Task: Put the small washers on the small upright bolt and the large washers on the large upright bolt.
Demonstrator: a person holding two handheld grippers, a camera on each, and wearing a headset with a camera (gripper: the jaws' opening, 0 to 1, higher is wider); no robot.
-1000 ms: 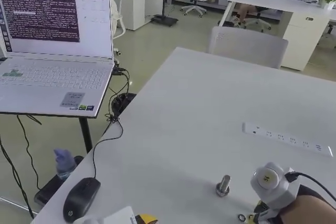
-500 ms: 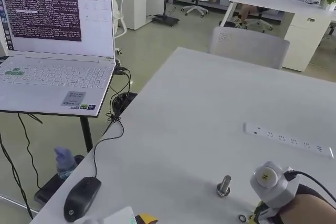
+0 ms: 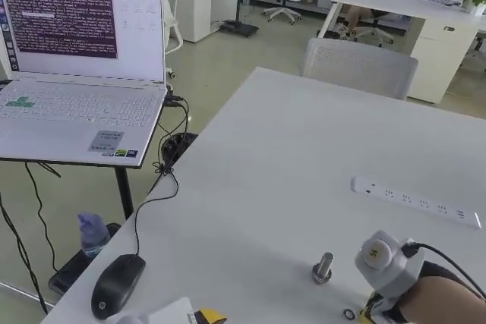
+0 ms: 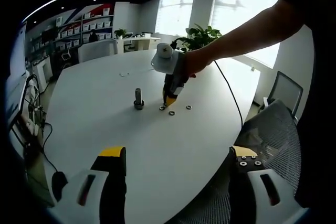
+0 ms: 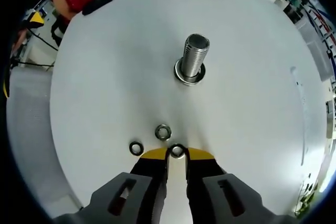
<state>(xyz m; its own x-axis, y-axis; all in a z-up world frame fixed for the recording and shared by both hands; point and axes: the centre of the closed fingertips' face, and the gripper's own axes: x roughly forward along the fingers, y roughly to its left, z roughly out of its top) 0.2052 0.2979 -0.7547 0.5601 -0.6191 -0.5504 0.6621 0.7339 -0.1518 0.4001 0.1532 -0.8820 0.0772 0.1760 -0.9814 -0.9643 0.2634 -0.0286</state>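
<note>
Right gripper (image 5: 177,155) slightly leftward since before, jaws near-closed around one washer (image 5: 177,150), grip uncertain.

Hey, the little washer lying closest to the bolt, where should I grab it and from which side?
Pinch the washer across its outer rim, coming nearly straight down. It lies flat on the table, thin, no edge raised, so a sideways approach would likely just slide it. Stay clear of the bolt beyond it.
</note>
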